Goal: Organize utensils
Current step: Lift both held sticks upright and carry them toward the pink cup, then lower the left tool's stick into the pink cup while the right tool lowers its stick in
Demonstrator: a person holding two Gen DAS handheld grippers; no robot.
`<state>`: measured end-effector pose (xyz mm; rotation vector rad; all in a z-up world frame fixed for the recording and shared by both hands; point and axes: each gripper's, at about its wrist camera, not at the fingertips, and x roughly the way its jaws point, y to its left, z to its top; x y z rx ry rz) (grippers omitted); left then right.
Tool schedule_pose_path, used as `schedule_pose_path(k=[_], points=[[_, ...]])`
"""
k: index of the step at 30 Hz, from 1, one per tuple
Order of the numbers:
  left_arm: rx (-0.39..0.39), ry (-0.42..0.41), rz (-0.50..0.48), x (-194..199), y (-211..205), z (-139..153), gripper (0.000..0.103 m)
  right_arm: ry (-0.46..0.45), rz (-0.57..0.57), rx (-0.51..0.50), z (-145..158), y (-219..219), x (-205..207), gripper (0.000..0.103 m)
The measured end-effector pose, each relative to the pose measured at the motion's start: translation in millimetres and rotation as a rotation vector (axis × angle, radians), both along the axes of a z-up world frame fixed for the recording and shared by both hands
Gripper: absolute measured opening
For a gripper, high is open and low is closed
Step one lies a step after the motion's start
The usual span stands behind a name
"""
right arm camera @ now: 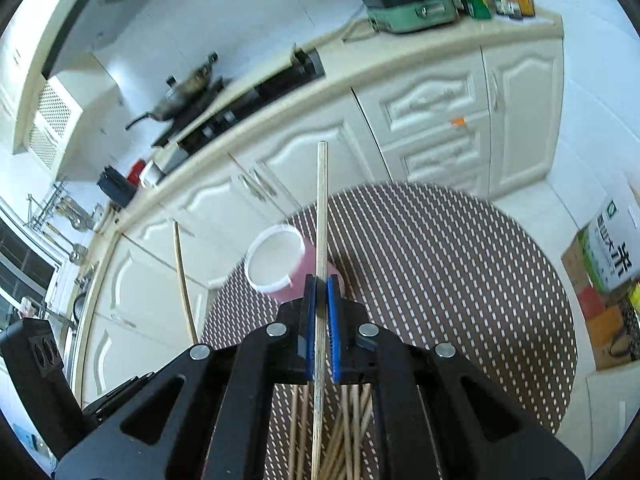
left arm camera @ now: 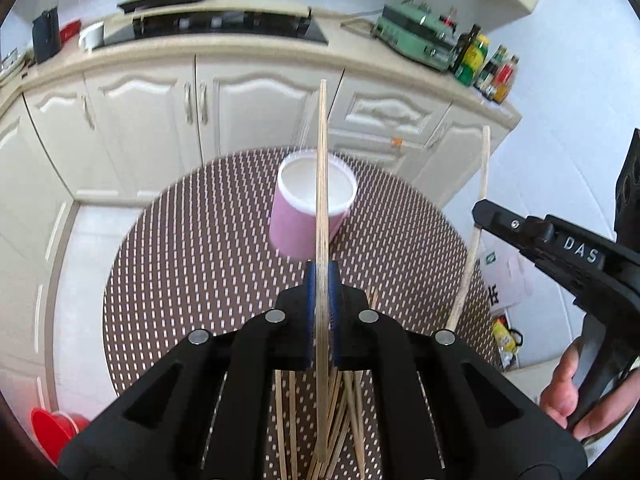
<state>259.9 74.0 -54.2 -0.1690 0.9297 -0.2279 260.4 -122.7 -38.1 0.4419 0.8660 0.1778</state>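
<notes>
My left gripper (left arm camera: 321, 276) is shut on a wooden chopstick (left arm camera: 322, 160) that stands up between its blue pads, above the round table. A pink cup (left arm camera: 308, 216) with a white inside stands on the table just beyond it. At the right of the same view, my right gripper (left arm camera: 482, 212) pinches a second chopstick (left arm camera: 482, 184), with a hand (left arm camera: 568, 392) on its handle. In the right wrist view, the right gripper (right arm camera: 321, 284) is shut on its chopstick (right arm camera: 322, 208), with the cup (right arm camera: 280, 264) just behind. A pile of loose chopsticks (right arm camera: 348, 432) lies below both grippers.
The table carries a brown dotted mat (left arm camera: 192, 272). Behind it run cream cabinets (left arm camera: 248, 100) and a counter with a stove (left arm camera: 216, 24), a pan, a green appliance (left arm camera: 416, 36) and bottles. A red object (left arm camera: 52, 428) is on the floor; a cardboard box (right arm camera: 604, 264) stands at right.
</notes>
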Motion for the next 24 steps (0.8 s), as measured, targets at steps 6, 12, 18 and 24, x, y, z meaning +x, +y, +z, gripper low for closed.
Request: schedule_pose_path(k=[6,12,18,24], points=[[-0.017,-0.094,0.018,25,1,27,0.006,-0.110,-0.017,-0.019,20,11,24,0.005],[-0.010,-0.175,0.024,53,1,48,0.007,-0.193,-0.034,-0.045,34,18,45,0.005],[-0.040,-0.231,0.034,79,2,60,0.007,-0.253,-0.055,-0.072,46,24,64,0.005],[-0.068,-0.286,0.034,107,-4,66,0.007,-0.283,-0.106,-0.064,42,22,88,0.005]])
